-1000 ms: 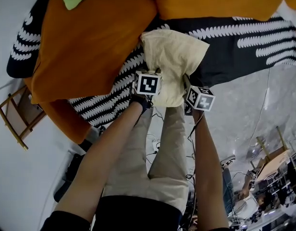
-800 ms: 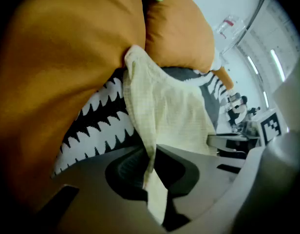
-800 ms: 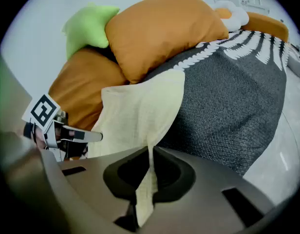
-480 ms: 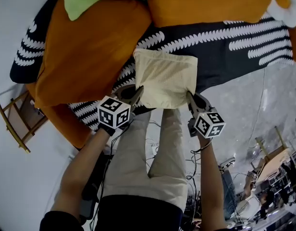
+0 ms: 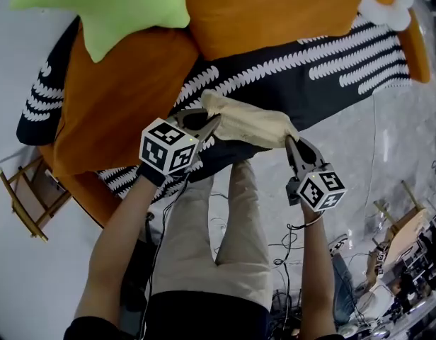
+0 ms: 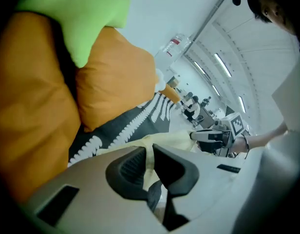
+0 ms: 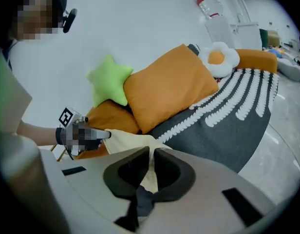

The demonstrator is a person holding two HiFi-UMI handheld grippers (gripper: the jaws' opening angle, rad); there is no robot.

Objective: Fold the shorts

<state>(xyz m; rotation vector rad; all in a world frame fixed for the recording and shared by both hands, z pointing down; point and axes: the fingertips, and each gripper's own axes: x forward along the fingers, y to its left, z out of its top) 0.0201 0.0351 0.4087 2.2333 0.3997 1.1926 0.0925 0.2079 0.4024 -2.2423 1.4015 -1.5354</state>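
left hand-held gripper [image 5: 215, 121] and right hand-held gripper [image 5: 289, 141] clamped and lifted shorts [image 5: 248, 121].

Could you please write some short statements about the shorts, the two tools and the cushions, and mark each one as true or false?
1. The left tool is shut on the cream shorts. True.
2. The right tool is open and empty. False: it is also shut on an edge of the shorts.
3. The green star cushion lies on the floor. False: it sits up by the orange cushions.
4. The dark cover below the shorts has a white pattern. True.
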